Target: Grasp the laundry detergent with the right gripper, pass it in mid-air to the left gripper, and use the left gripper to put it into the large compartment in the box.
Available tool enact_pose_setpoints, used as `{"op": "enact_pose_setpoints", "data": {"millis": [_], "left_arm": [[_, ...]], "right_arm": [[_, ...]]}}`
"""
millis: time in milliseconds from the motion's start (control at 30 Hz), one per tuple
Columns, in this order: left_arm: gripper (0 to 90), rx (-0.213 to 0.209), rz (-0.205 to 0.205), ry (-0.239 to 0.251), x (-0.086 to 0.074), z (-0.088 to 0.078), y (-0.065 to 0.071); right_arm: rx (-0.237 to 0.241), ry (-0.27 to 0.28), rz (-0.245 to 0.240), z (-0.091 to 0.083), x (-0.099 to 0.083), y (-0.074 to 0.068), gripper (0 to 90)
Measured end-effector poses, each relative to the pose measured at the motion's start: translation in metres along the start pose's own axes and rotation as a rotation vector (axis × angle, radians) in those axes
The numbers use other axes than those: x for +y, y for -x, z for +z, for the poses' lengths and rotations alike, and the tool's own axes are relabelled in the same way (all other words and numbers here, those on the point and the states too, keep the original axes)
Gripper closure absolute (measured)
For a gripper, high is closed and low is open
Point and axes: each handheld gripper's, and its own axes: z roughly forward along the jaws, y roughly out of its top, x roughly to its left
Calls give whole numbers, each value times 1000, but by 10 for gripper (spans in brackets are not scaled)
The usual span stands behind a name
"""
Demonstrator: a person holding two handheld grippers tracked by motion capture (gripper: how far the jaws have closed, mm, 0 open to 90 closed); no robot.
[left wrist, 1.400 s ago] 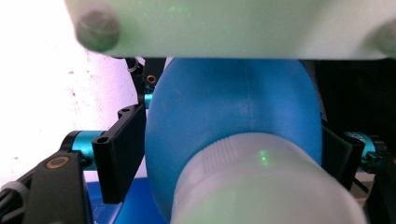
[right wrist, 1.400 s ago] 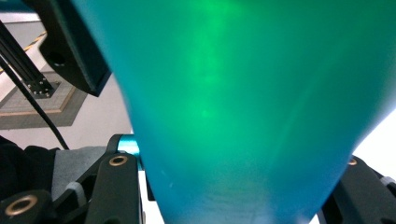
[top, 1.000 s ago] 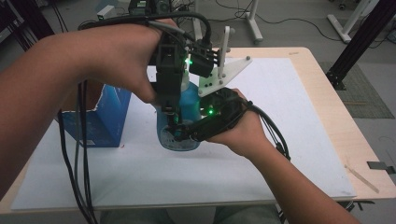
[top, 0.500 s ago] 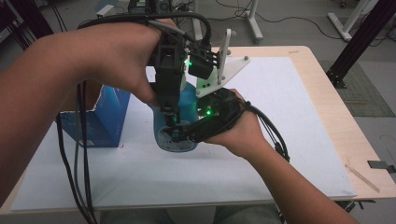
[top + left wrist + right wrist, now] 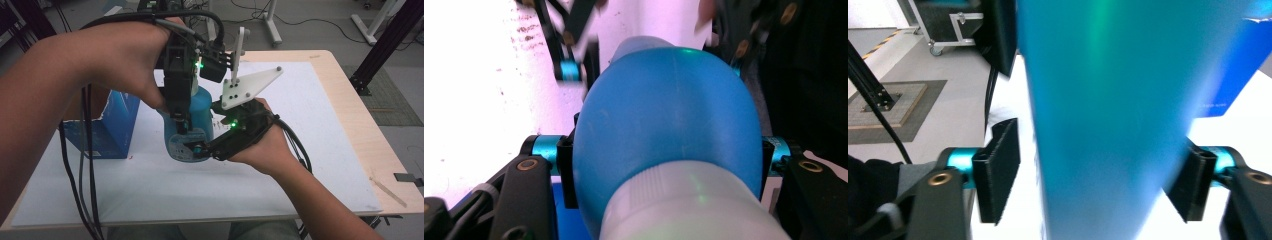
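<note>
We seem mid-handover — left gripper [image 5: 182, 117] clamps the blue bottle [image 5: 192, 127], right gripper [image 5: 200, 149] straddles it open — next, close.

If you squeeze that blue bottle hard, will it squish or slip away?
The blue bottle looks like smooth plastic, so it probably dents a little rather than breaks. Its rounded shoulder seems glossy, so the jaws might slide there. Being tall and narrow, it could tip if pushed.
</note>
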Motion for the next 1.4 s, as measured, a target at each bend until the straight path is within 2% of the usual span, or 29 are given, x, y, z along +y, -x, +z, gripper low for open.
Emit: {"op": "enact_pose_setpoints", "data": {"millis": [100,133,167,267,300,333,367,400,467,633,700,833,900,1033,1100,1133,1167,1200,1300,1333,1400], "left_arm": [[390,-1,-2,-4,-1,-1,-1],[390,1,-14,-8,-3,-1,-1],[390,1,-14,-8,-3,-1,-1],[389,1,-25,-4,-7,-3,-2],[389,1,-25,-4,-7,-3,-2],[389,3,-26,-3,-8,-4,-3],[389,3,-27,-1,-9,-6,-3],[389,5,-34,1,-10,-7,-3],[389,3,-46,4,-13,-9,-4],[389,-1,-76,6,-19,-15,-6],[389,-4,-92,8,-22,-17,-7],[389,-6,-117,13,-29,-22,-7],[388,-12,-133,20,-32,-26,-8],[388,-19,-159,49,-39,-36,-9],[388,-14,-181,58,-43,-41,-10],[388,-11,-196,61,-46,-44,-10],[387,-11,-213,65,-48,-47,-10],[387,-11,-224,69,-52,-50,-10],[387,-18,-272,87,-62,-60,-13],[387,-22,-285,86,-66,-63,-14],[387,-22,-318,99,-74,-69,-17]], "right_arm": [[-11,-3,7,-9,-3,2,239],[-33,-15,12,-17,-6,3,222],[-33,-15,12,-17,-6,3,222],[-55,-43,18,-32,-10,7,213],[-66,-54,16,-35,-11,9,163],[-66,-54,16,-35,-11,9,163],[-101,-100,17,-39,-11,11,125],[-101,-100,17,-39,-11,11,125],[-113,-137,4,-43,-11,12,126],[-118,-176,-23,-51,-8,16,110],[-148,-184,-37,-54,-7,17,25],[-179,-239,-71,-61,-2,21,22],[-182,-250,-72,-63,-1,22,11],[-186,-335,-81,-69,4,31,5],[-194,-410,-104,-73,8,37,5],[-194,-410,-104,-73,8,37,5],[-190,-459,-118,-76,11,41,5],[-190,-459,-118,-76,11,41,5],[-187,-535,-123,-81,14,48,5],[-191,-576,-120,-85,16,51,5],[-198,-592,-122,-86,17,52,5]]}}
